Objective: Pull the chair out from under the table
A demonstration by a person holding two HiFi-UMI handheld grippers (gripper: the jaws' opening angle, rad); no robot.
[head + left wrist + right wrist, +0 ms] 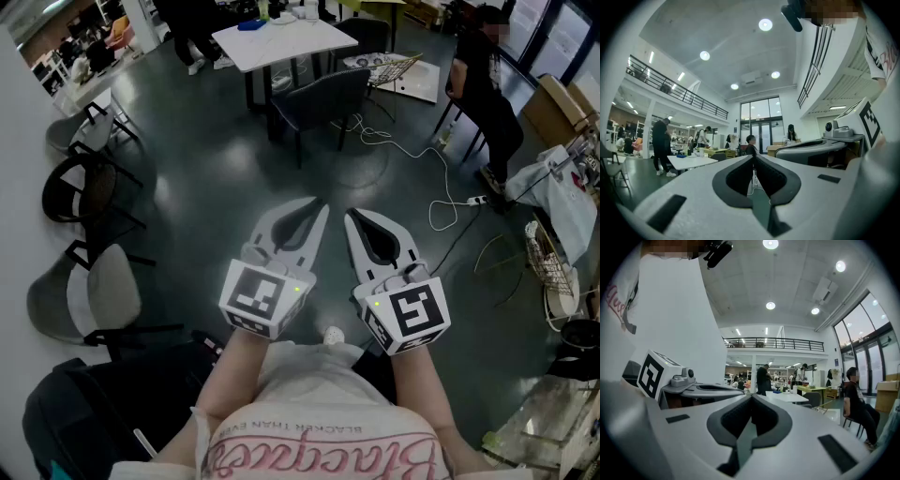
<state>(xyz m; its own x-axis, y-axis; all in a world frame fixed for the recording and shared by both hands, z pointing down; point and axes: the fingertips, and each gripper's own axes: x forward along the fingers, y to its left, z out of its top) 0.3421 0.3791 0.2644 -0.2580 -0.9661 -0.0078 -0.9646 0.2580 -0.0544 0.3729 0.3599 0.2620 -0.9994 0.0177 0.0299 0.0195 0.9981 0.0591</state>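
A dark blue-grey chair (319, 98) stands tucked against the near side of a white table (281, 42), well ahead of me across the dark floor. My left gripper (322, 206) and right gripper (348, 216) are held side by side at waist height, level and pointing towards that chair, far short of it. Both are shut with nothing between the jaws. In the left gripper view the left gripper (753, 158) has its tips together, and the table (691, 162) shows small at the left. The right gripper (751, 396) is likewise shut, with the table (790, 398) and chair (813, 399) beyond.
A person (483, 84) sits on a chair at the right. White cables (412, 150) trail over the floor between me and the table. Two chairs (89, 187) (89, 300) stand along the left wall. A cardboard box (553, 103) and clutter fill the right edge.
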